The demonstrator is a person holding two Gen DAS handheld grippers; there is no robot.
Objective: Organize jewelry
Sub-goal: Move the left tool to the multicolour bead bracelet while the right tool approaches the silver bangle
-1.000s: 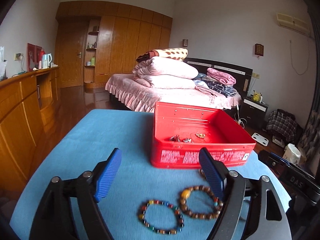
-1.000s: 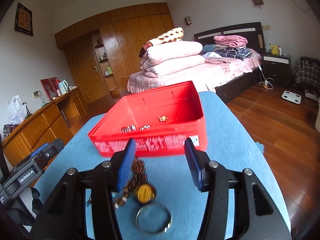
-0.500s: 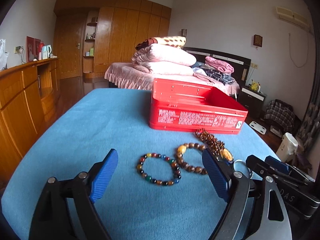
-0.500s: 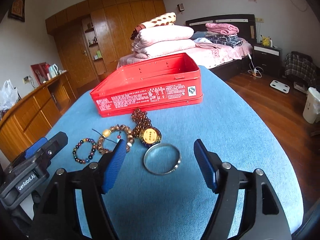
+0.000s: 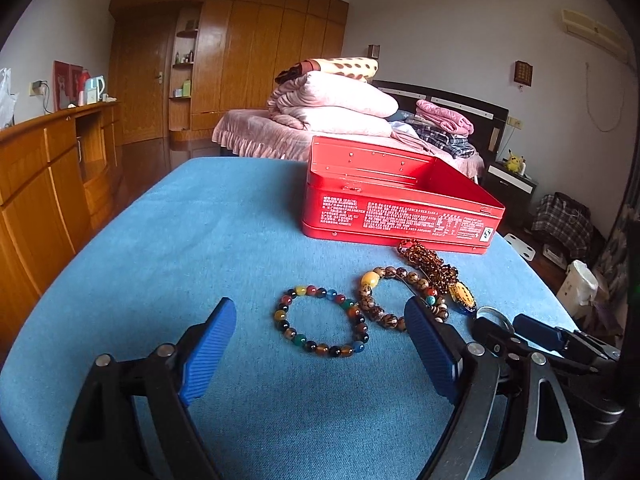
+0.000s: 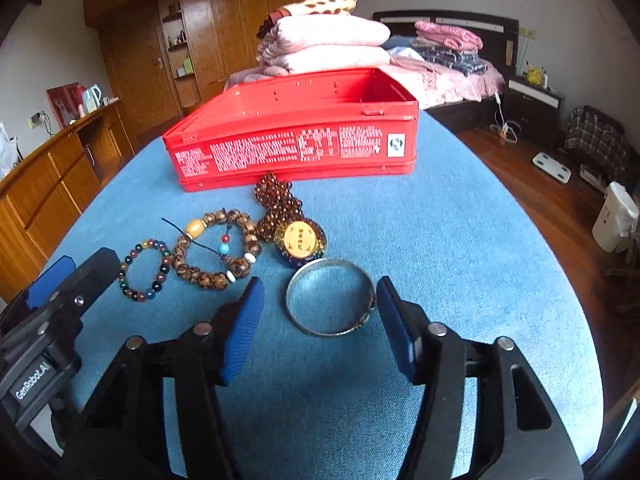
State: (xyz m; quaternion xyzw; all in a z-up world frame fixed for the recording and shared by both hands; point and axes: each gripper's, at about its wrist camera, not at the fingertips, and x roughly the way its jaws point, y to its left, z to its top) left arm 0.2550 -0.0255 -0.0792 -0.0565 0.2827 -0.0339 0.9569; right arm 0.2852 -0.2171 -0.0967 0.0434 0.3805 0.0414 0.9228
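An open red tin box [image 5: 400, 216] [image 6: 296, 144] stands on the blue table. In front of it lie a multicoloured bead bracelet [image 5: 320, 322] [image 6: 144, 270], a brown wooden bead bracelet [image 5: 400, 296] [image 6: 218, 250], an amber bead necklace with a round gold pendant [image 5: 430, 264] [image 6: 300, 240], and a silver bangle [image 6: 332, 298]. My left gripper [image 5: 320, 344] is open, low over the table, just short of the multicoloured bracelet. My right gripper [image 6: 320, 316] is open, its fingers either side of the bangle's near half.
The blue table [image 5: 200, 240] ends close on the right, with wooden floor [image 6: 540, 184] below. A wooden cabinet [image 5: 48, 168] runs along the left. A bed with folded quilts [image 5: 332, 112] stands behind the table. The left gripper's body [image 6: 52, 312] sits left of the right one.
Both grippers pulled back from the red box and dropped lower. The bracelets, necklace and bangle now lie ahead of the fingers; the box interior is hidden behind its wall.
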